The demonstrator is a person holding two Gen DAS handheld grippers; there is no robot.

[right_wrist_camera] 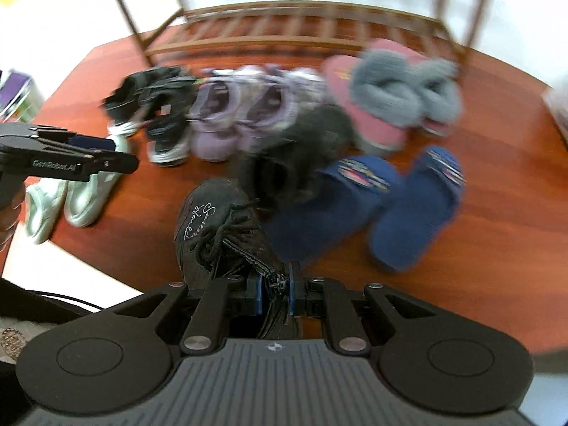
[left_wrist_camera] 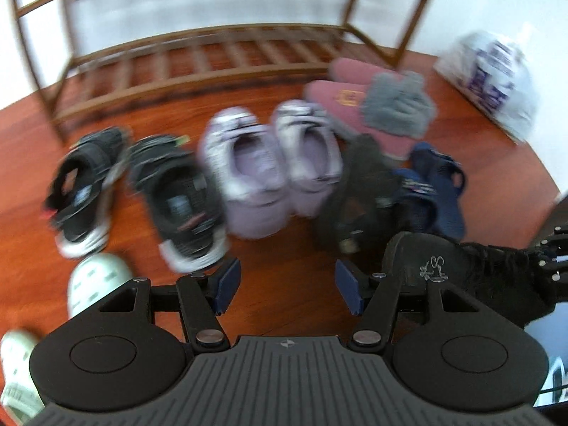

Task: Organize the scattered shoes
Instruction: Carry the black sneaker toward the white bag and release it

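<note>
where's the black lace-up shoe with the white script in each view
Left wrist view: the black lace-up shoe is at lower right, beside the open left tongs, toe toward the middle.
Right wrist view: bottom centre, its laces pinched in the right tongs, toe pointing away.
Shared landmark: the pair of lilac shoes in front of the wooden rack.

Left claw [left_wrist_camera: 287,288] agape; right claw [right_wrist_camera: 276,293] clamped tight
</note>
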